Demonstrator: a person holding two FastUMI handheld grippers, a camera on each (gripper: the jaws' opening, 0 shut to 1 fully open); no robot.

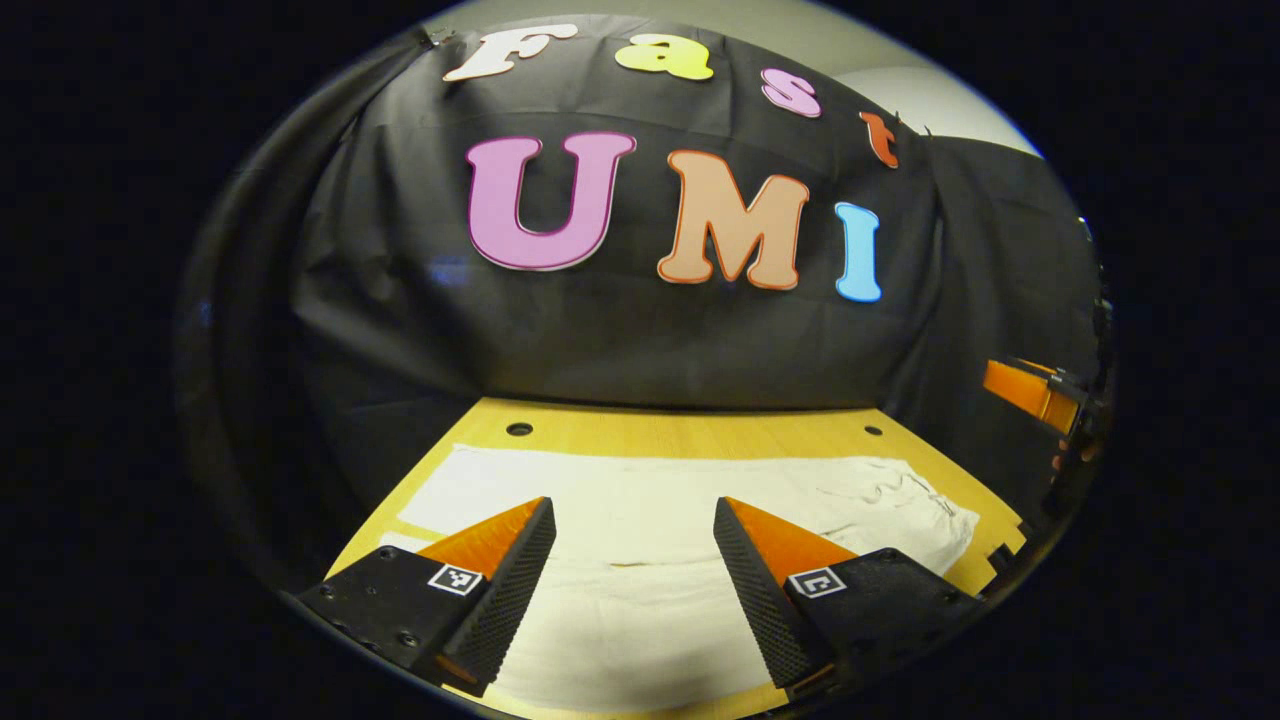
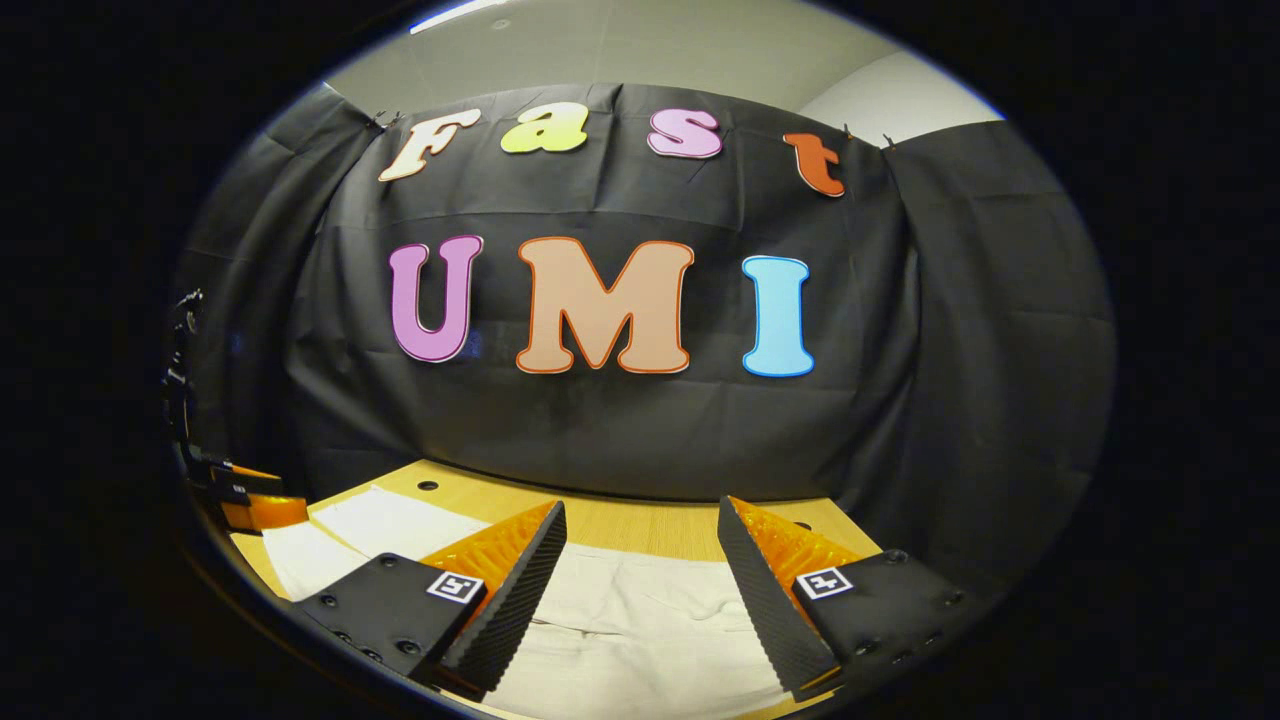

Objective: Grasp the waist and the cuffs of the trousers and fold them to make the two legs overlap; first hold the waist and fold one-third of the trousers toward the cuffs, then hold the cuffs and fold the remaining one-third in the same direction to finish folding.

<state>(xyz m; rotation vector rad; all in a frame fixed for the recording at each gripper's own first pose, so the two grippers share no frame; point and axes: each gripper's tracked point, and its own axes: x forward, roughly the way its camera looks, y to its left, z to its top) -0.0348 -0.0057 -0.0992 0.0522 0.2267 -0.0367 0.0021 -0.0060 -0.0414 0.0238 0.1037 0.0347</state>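
Observation:
White trousers point(image 1: 640, 590) lie spread flat on the wooden table point(image 1: 680, 432). Their wrinkled end with a thin cord point(image 1: 900, 488) points right in the left gripper view. My left gripper point(image 1: 633, 512) hovers open over the middle of the cloth, nothing between its fingers. In the right gripper view the trousers point(image 2: 640, 640) lie under my right gripper point(image 2: 642, 512), which is also open and holds nothing. Two separate legs point(image 2: 385, 522) stretch away to the left there. Each gripper also appears at the edge of the other's view: the right gripper point(image 1: 1030, 390) and the left gripper point(image 2: 250, 505).
The table has small round holes point(image 1: 519, 429) near its far edge. Black cloth walls close the booth behind and on both sides. A strip of bare wood point(image 2: 650, 525) lies between the trousers and the back wall.

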